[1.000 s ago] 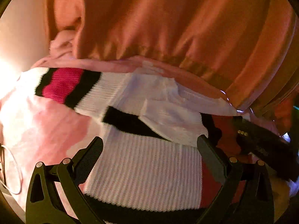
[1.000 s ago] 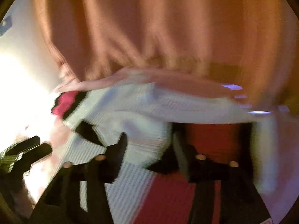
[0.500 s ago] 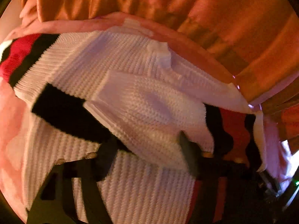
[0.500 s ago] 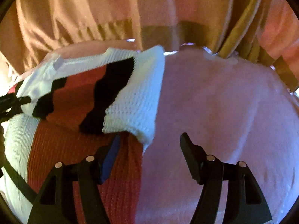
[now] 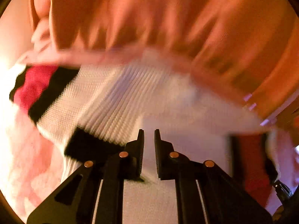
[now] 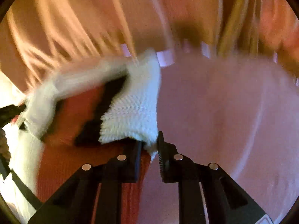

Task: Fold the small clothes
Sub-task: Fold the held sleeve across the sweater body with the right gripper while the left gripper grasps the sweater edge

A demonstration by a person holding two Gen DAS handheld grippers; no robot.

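A small knit sweater (image 5: 119, 100), white with black and red bands, lies on a pink surface (image 6: 224, 121). My left gripper (image 5: 149, 149) is shut on the white knit near the sweater's middle, with cloth pinched between the jaws. In the right wrist view the sweater's sleeve (image 6: 134, 110), with a white cuff and black and red bands, lies folded over the red part of the body. My right gripper (image 6: 149, 149) is shut on the lower corner of that white cuff. Both views are blurred by motion.
The person's orange top (image 5: 168, 18) fills the far side of both views, close behind the sweater. The pink surface spreads to the right of the sweater in the right wrist view. A bright area (image 5: 7, 78) lies at the far left.
Both grippers were open half a second ago and are now shut on the sweater. The left one closed on the white knit, the right one on the cuff corner.
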